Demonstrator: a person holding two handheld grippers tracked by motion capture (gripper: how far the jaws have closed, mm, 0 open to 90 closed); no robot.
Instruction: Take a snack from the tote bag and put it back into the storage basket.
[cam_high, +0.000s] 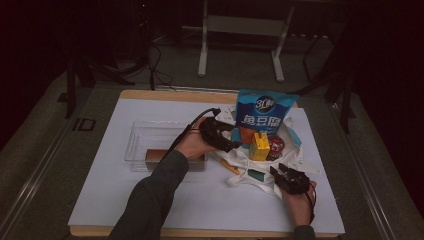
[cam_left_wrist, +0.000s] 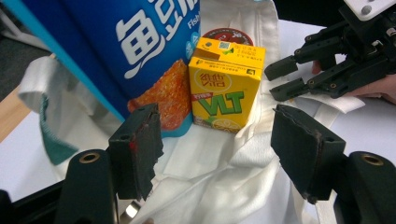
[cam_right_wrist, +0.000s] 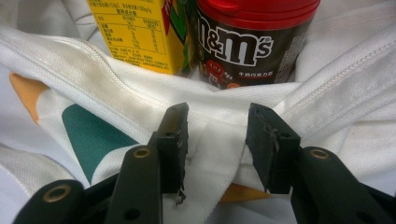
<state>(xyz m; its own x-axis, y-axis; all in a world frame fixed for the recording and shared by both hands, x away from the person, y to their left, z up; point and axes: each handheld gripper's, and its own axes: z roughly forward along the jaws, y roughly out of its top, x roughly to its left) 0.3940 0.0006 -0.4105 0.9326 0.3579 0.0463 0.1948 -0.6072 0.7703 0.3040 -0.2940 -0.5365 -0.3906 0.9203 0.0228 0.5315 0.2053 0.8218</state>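
Left gripper, jaws spread and empty, faces the yellow drink carton standing on the white tote bag beside the blue snack bag; right gripper straddles bag fabric, pinch uncertain; advise squaring jaws on carton sides.

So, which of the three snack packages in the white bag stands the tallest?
The blue pouch with white characters. It rises well above the yellow drink carton and the red-lidded candy jar beside it.

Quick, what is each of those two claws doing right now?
Left gripper: open, empty, facing the yellow drink carton.
Right gripper: closed on a fold of the white cloth bag.
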